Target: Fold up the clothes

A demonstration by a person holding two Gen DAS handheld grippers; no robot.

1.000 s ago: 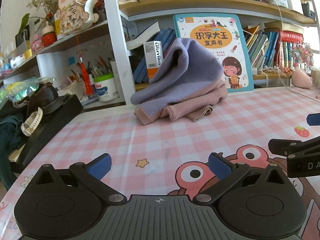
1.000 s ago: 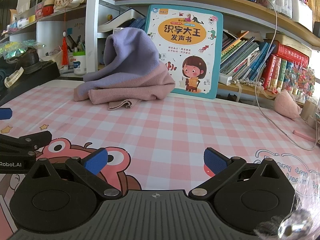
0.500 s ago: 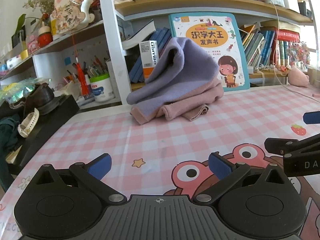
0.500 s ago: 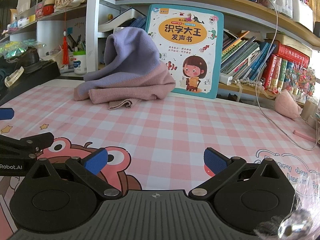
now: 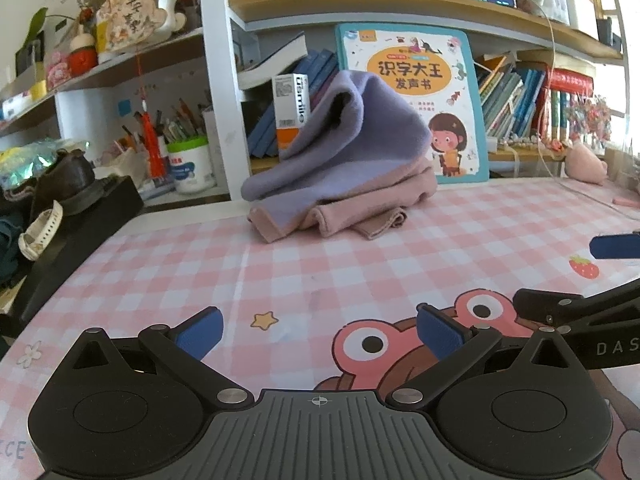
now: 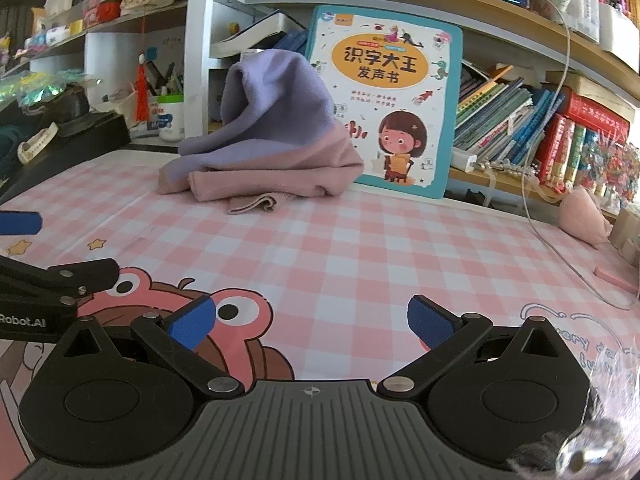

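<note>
I see the left hand-held gripper (image 5: 319,334) and the right hand-held gripper (image 6: 312,322) both spread wide and empty, low over the pink checked bench (image 5: 360,264). The purple and pink garment (image 5: 344,176) lies in a crumpled heap at the far side of the bench, leaning against a children's book (image 5: 416,80), well apart from both grippers.
</note>
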